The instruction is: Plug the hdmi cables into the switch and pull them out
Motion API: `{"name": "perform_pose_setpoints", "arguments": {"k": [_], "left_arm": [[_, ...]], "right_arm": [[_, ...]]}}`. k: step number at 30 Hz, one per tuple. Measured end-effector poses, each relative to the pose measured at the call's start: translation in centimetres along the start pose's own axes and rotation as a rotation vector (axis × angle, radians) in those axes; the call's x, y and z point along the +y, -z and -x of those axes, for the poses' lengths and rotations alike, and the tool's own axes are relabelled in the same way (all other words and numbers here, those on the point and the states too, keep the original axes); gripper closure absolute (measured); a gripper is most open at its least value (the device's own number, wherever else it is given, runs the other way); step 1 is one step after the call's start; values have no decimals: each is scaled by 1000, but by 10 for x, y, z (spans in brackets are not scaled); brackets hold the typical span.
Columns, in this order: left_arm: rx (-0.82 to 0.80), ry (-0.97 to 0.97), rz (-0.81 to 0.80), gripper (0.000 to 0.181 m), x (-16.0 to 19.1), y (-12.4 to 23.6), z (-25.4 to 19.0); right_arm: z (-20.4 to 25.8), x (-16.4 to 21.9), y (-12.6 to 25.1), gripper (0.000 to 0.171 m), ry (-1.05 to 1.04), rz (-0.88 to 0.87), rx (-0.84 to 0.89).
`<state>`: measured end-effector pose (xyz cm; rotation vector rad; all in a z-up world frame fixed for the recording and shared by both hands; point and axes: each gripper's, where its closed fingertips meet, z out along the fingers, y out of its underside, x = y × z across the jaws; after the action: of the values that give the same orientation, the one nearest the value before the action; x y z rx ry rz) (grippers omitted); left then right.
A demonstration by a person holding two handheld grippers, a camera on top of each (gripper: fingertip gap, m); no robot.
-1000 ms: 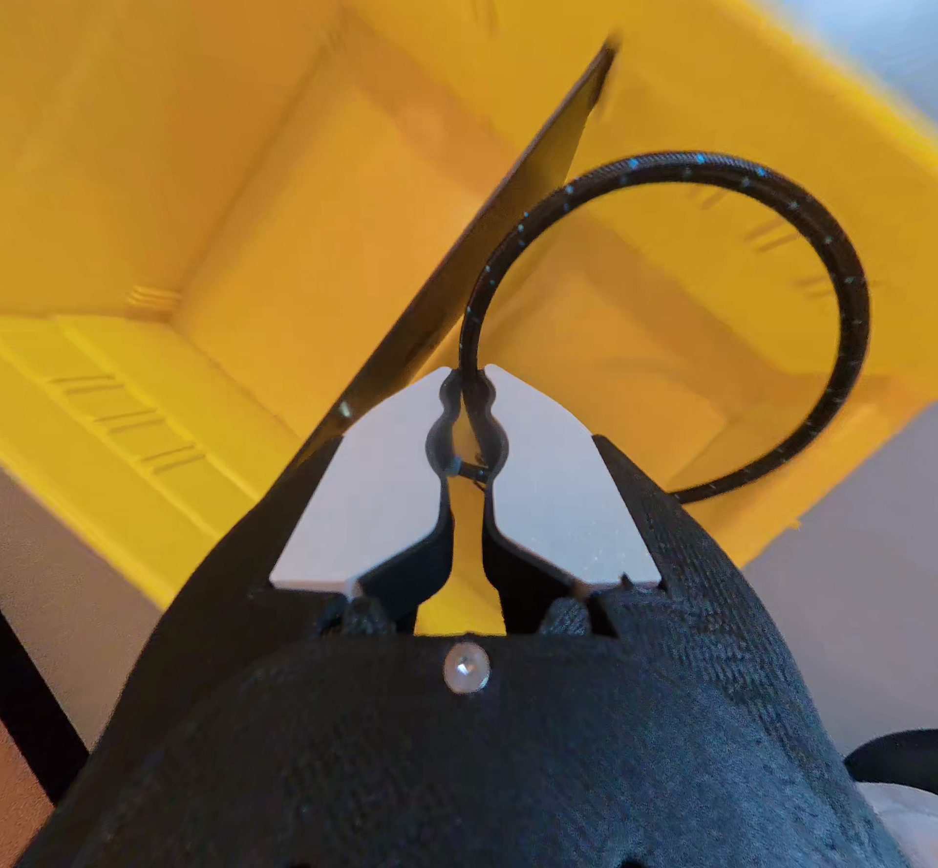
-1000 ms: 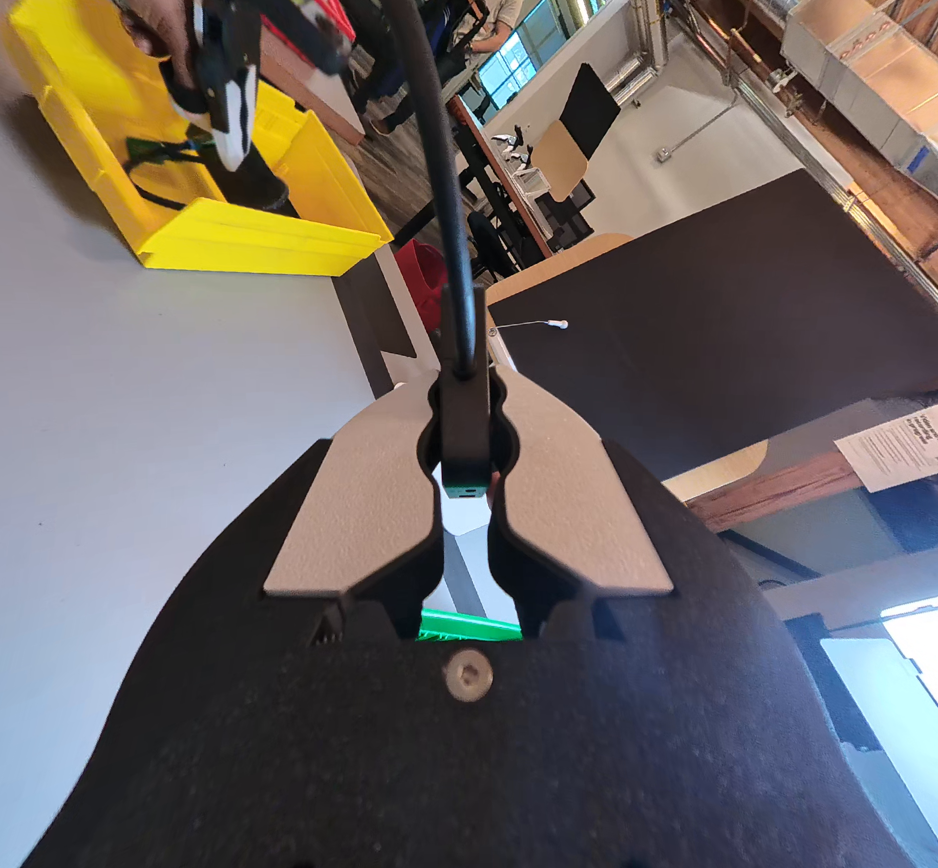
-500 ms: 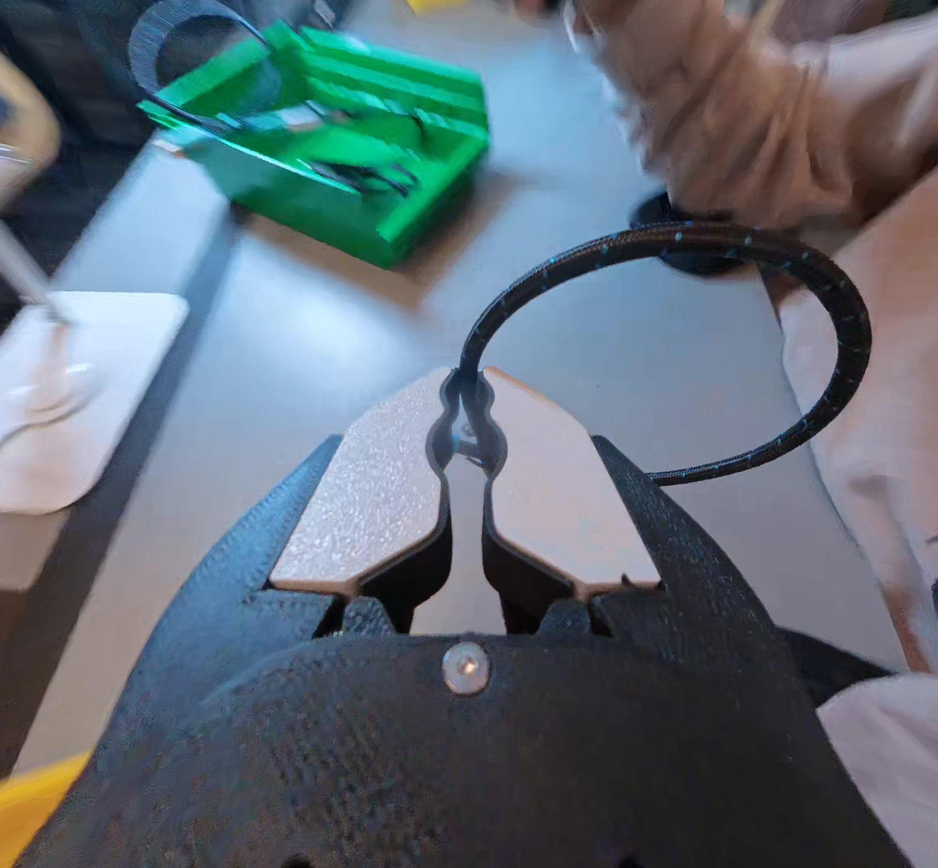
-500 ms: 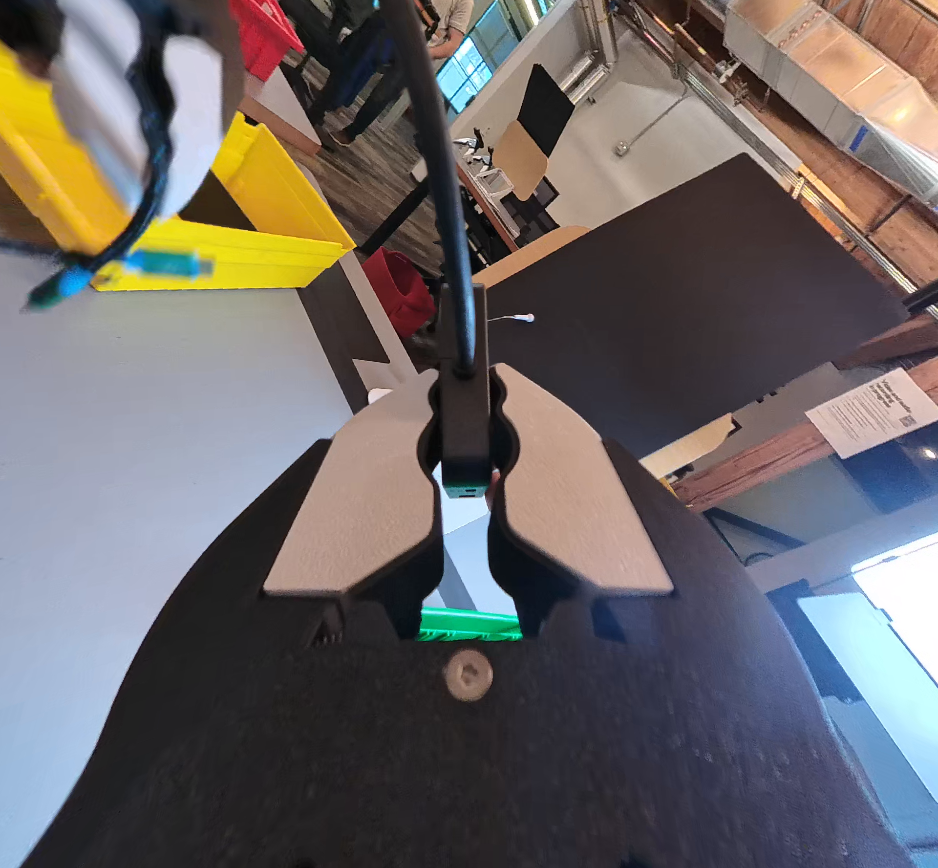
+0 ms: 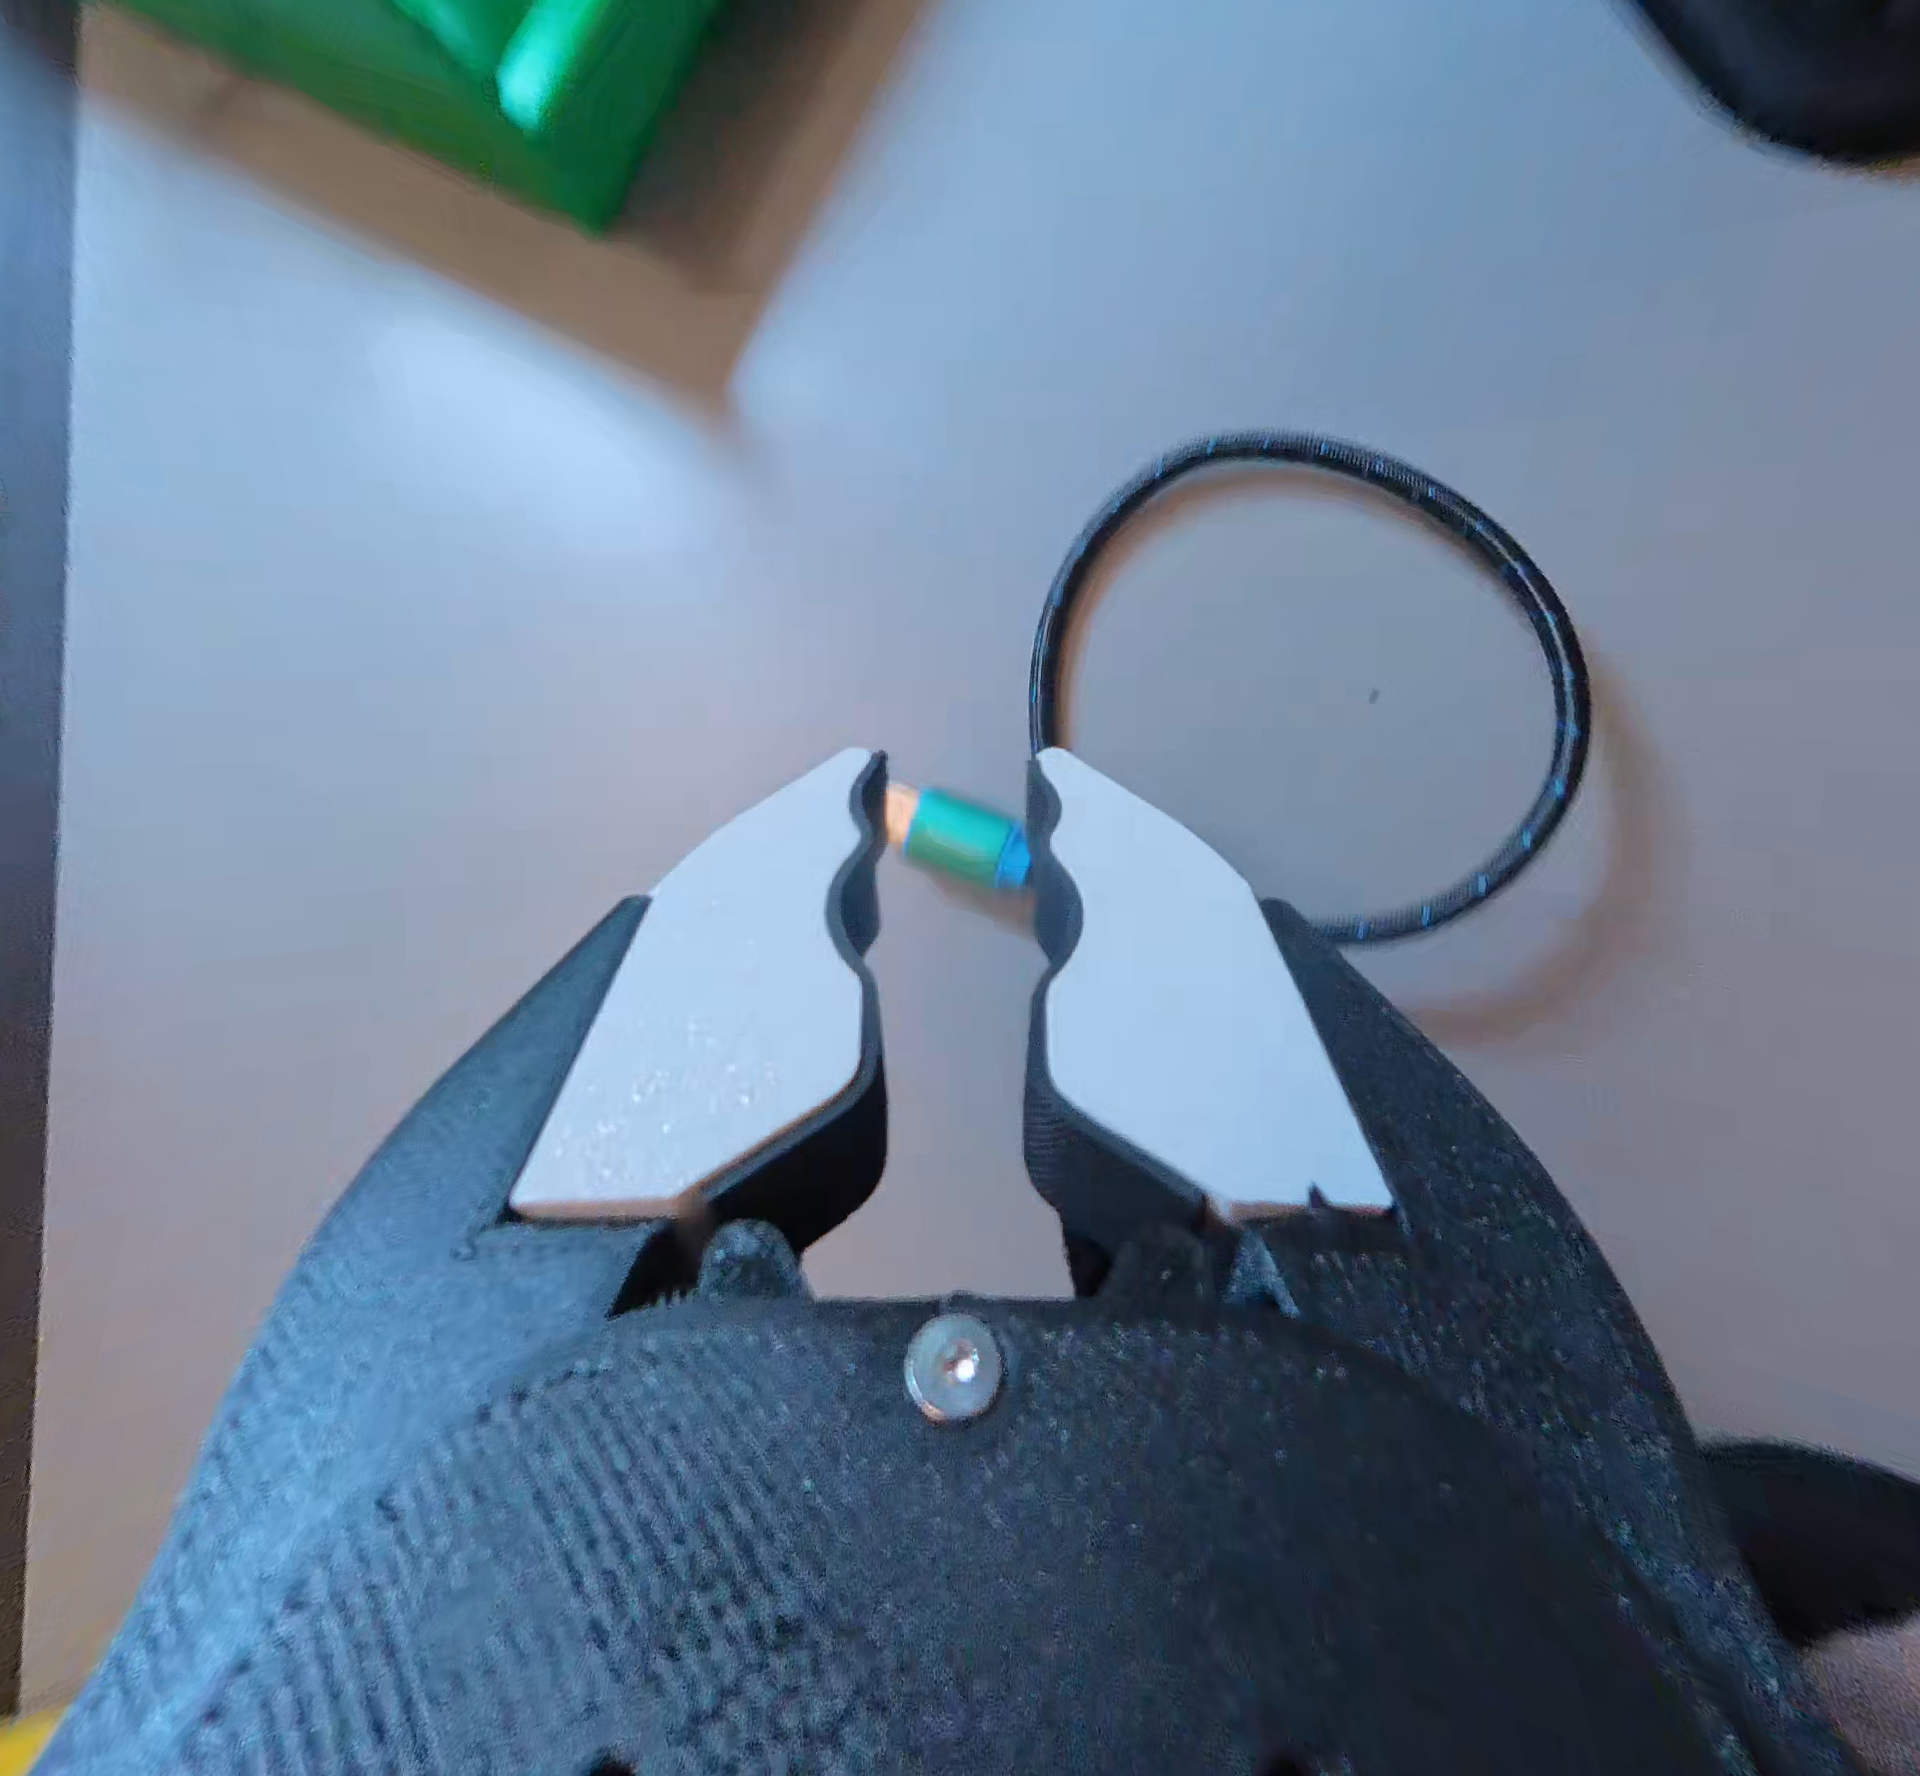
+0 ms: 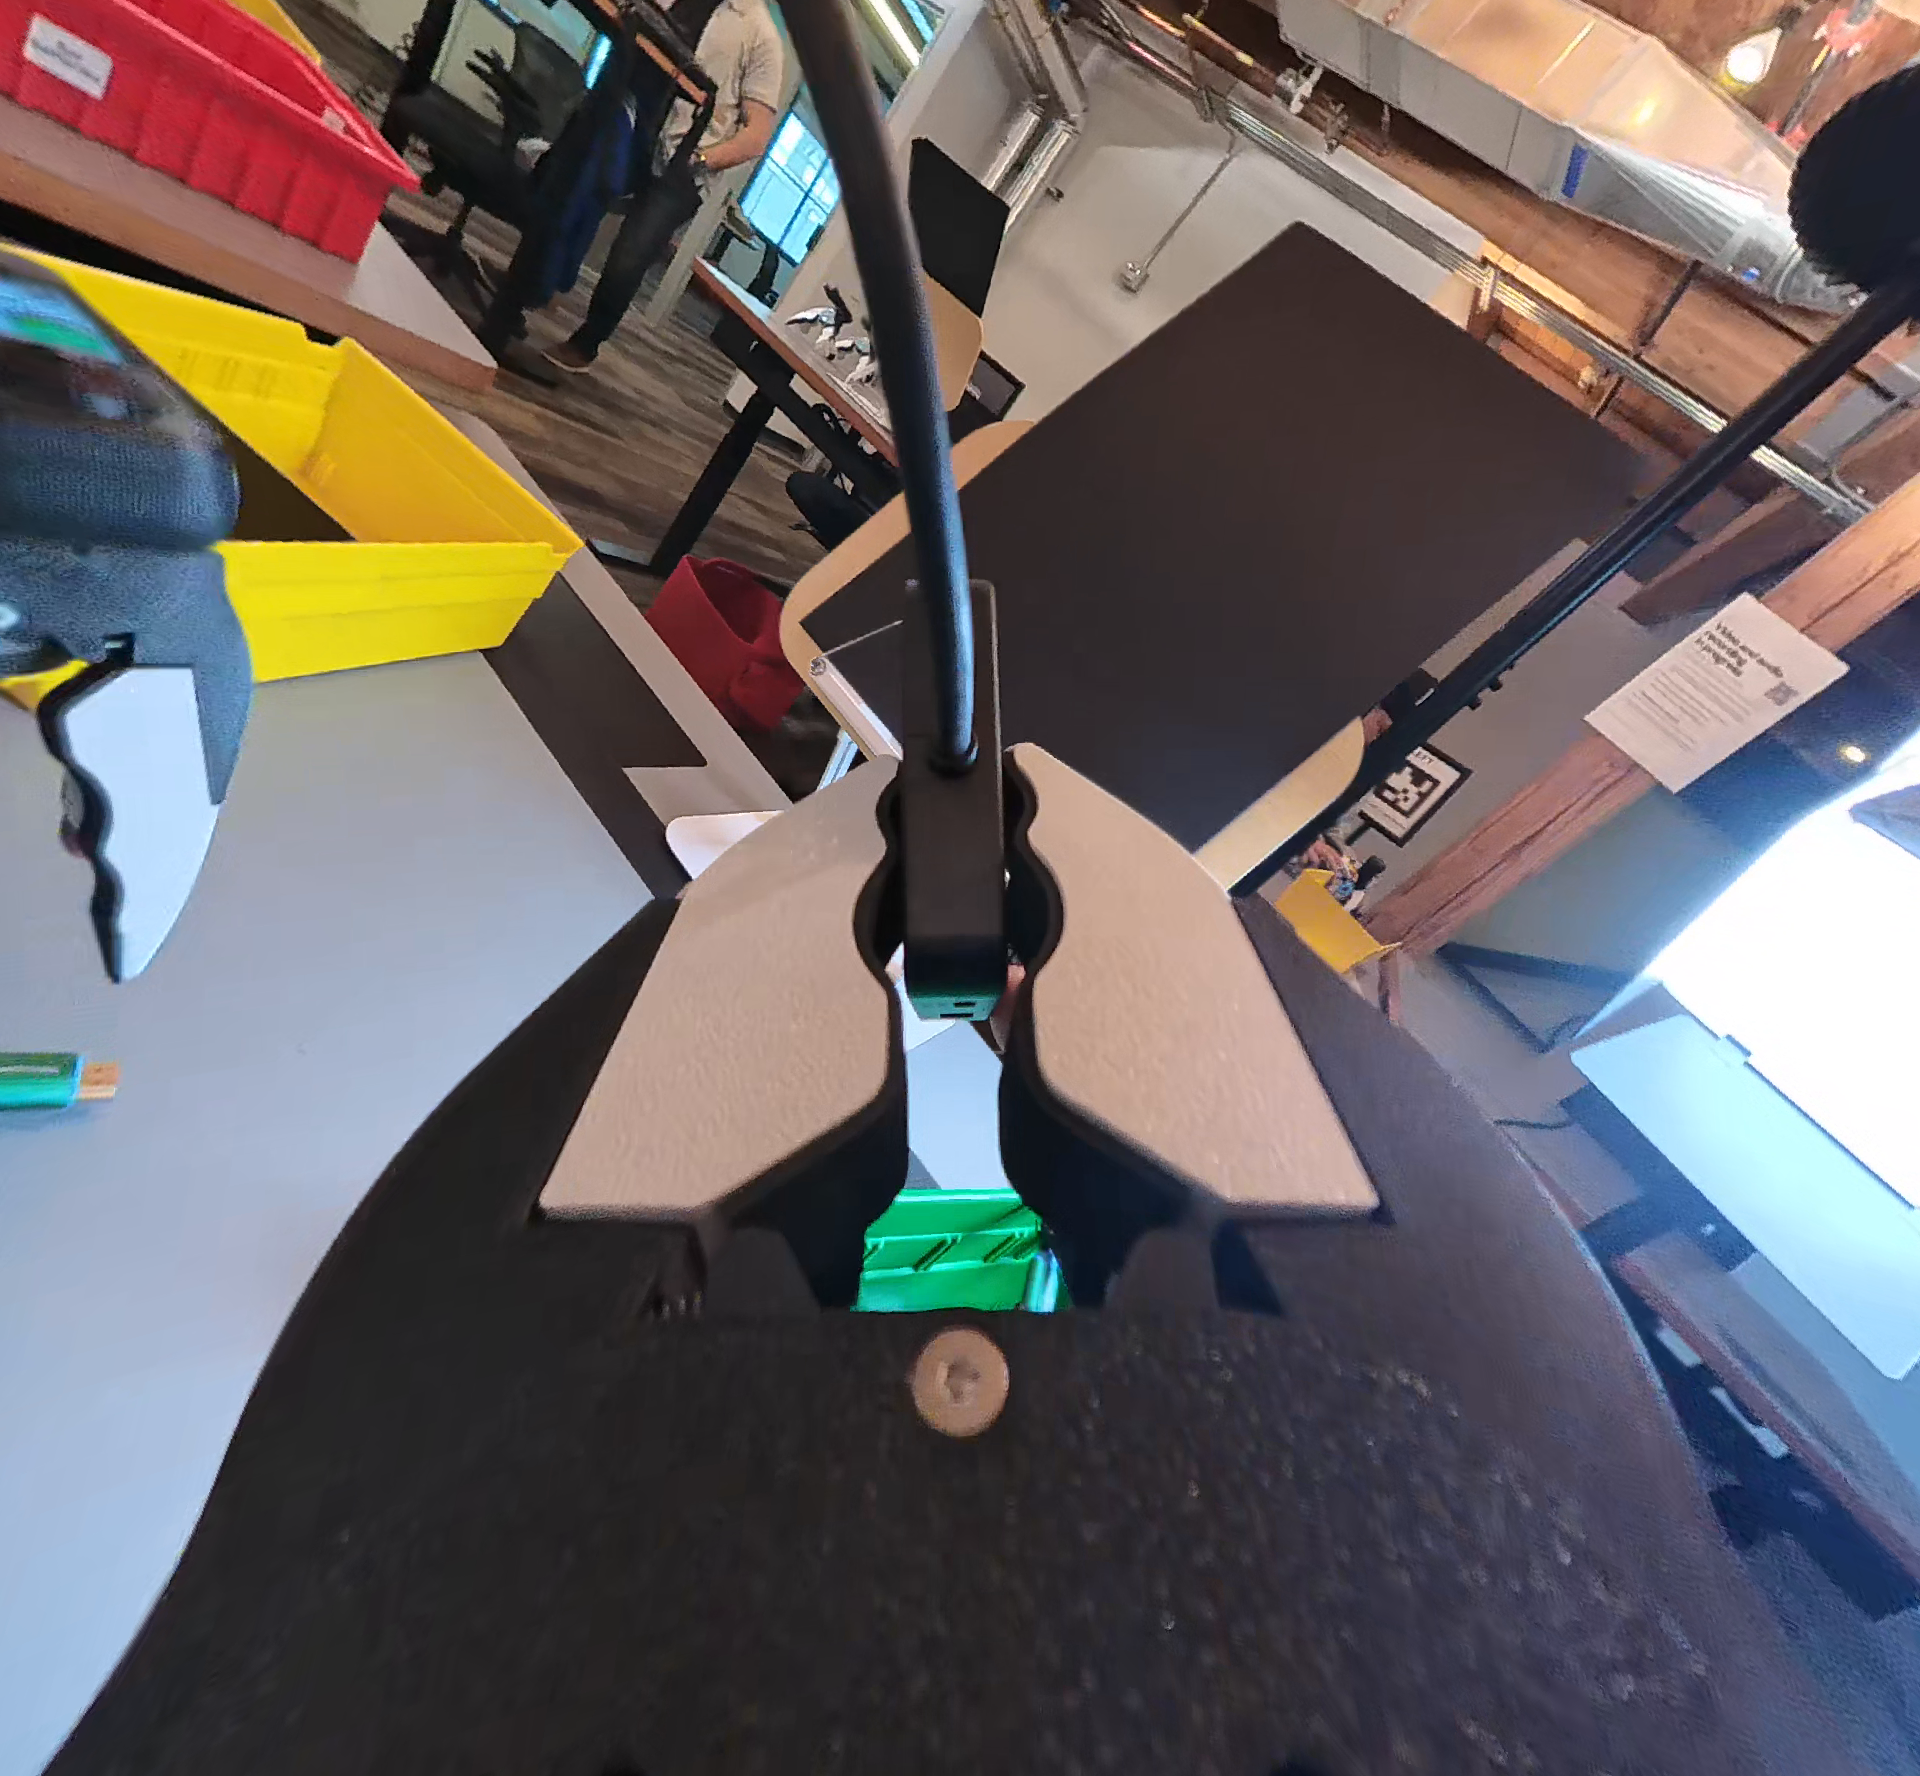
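The left gripper (image 5: 956,796) has its fingers (image 5: 727,999) apart, with nothing held. Just past the tips, the green plug (image 5: 961,838) of the braided cable (image 5: 1455,542) lies on the grey desk (image 5: 416,687). The cable curls in a round loop beside the right finger. The green bin (image 5: 436,12) sits far off toward the desk's back left corner.

The right gripper (image 6: 954,853) has its fingers (image 6: 748,1030) closed tight on the black switch (image 6: 951,874). The switch stands up between them, and its black cord (image 6: 894,292) bends up and away. A small port shows on the switch's low end. In the right wrist view, the left gripper (image 6: 135,770) hangs over the desk at the left edge, and the green plug (image 6: 52,1082) lies below it. The yellow bin (image 6: 395,521) rests behind, near the desk's far edge.

The step looks like picking the plug up again so it can go into the switch. To do it well, the left fingers should close around the green shell, not the gold tip, and hold it straight. Then the tip should line up with the port before pushing. A crooked push could jam it.

Half a second ago the left fingers were shut on the cable and it hung in the air. Now they are open and the plug is on the desk. The right fingers hold the switch just as before.
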<state>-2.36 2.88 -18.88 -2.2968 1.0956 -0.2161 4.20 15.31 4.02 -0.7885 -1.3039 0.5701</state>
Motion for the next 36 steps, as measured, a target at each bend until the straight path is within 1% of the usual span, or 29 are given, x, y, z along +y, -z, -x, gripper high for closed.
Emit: {"name": "perform_pose_setpoints", "arguments": {"k": [2,3,6,7,10,12,14,16,17,19,21,23,26,27,29,31,33,35,36], "left_arm": [[44,48,140,142,25,-3,-9],[74,60,197,139,35,-8,-15],[145,76,296,137,50,-27,-29],[137,68,306,136,51,-33,-28],[64,9,304,148,47,-44,-16],[24,-121,304,153,48,-43,-10],[-54,-308,292,161,50,-40,1],[-162,-385,260,168,45,-35,20],[-222,-374,239,170,42,-31,32],[-306,-311,173,169,34,-20,51],[-304,-236,132,162,35,-9,56],[-322,-193,151,159,45,3,63],[-228,-131,174,156,59,16,49],[-166,-127,164,157,58,20,36],[20,-134,145,157,54,26,-3],[173,-175,156,153,51,29,-37],[247,-204,224,149,55,21,-57],[244,-242,350,135,74,10,-62],[245,-250,402,133,85,5,-63]], "right_arm": [[-3,2,0,156,-31,-3,5],[-4,2,0,156,-44,-4,4],[-1,4,-2,156,-63,-6,-8],[-1,5,-3,156,-59,-2,-9],[2,5,-5,156,-40,7,-11],[3,4,-5,156,-40,3,-17],[4,4,-6,156,-40,1,-22],[5,4,-6,156,-37,0,-23],[6,3,-6,156,-35,0,-25],[5,3,-6,156,-31,2,-21],[4,3,-5,156,-33,1,-20],[4,4,-6,156,-41,-2,-22],[4,6,-6,156,-41,4,-22],[4,6,-6,156,-40,6,-22],[4,7,-6,156,-39,9,-21],[4,7,-7,156,-48,8,-23],[4,10,-8,157,-53,13,-23],[2,12,-8,156,-49,24,-18],[1,12,-7,157,-47,25,-13]]}}
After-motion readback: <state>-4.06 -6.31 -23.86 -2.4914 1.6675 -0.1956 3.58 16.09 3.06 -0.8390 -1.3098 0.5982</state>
